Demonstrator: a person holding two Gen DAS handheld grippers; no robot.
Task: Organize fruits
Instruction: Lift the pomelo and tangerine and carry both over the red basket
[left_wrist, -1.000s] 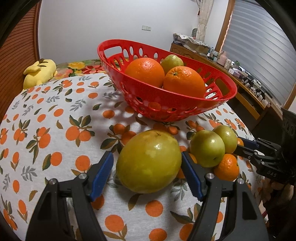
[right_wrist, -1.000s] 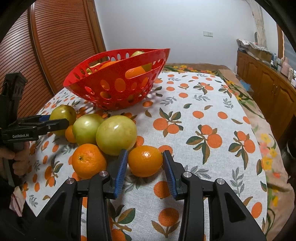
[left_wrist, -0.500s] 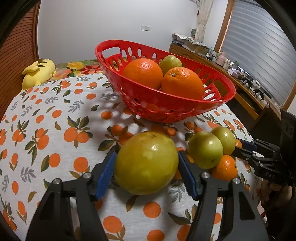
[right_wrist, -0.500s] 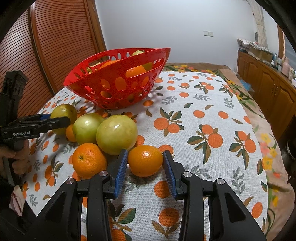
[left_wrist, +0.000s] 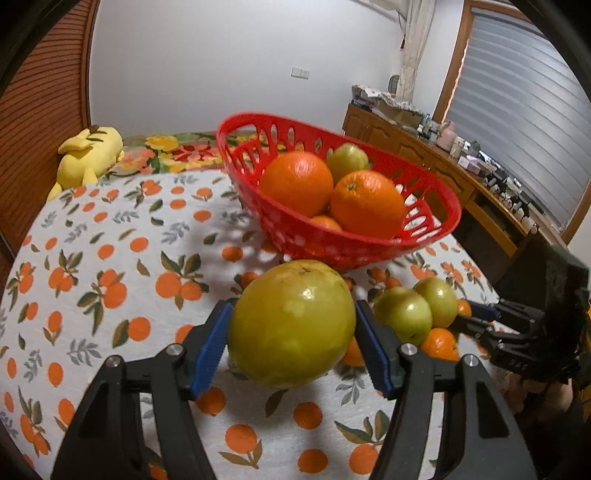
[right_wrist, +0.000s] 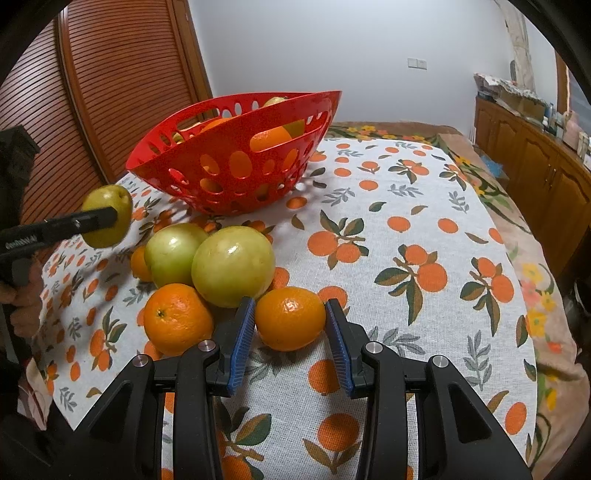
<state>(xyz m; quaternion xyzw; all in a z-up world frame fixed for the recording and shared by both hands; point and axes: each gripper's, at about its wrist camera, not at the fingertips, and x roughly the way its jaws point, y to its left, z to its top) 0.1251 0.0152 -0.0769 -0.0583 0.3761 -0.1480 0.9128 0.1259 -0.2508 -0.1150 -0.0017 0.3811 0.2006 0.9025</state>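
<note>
My left gripper (left_wrist: 291, 310) is shut on a large yellow-green fruit (left_wrist: 291, 325) and holds it just above the orange-print tablecloth (left_wrist: 129, 280). The right wrist view shows that same fruit (right_wrist: 107, 216) in the air at the left, in front of the red basket (right_wrist: 229, 162). The red basket (left_wrist: 436, 192) holds two big oranges (left_wrist: 295, 184) and a green fruit (left_wrist: 347, 157). My right gripper (right_wrist: 290, 302) is shut on a small orange (right_wrist: 290, 317) that rests on the cloth. Two green fruits (right_wrist: 232, 266) and another orange (right_wrist: 177, 317) lie just left of it.
A yellow plush toy (left_wrist: 88, 158) lies at the table's far left edge. Wooden cabinets (left_wrist: 480, 192) with clutter run along the right wall, and a slatted wooden door (right_wrist: 110, 92) stands behind the basket. A hand (right_wrist: 22, 295) grips the left tool.
The left jaws closed onto the yellow-green fruit and lifted it off the cloth, toward the basket. The right gripper and its small orange have stayed put.
</note>
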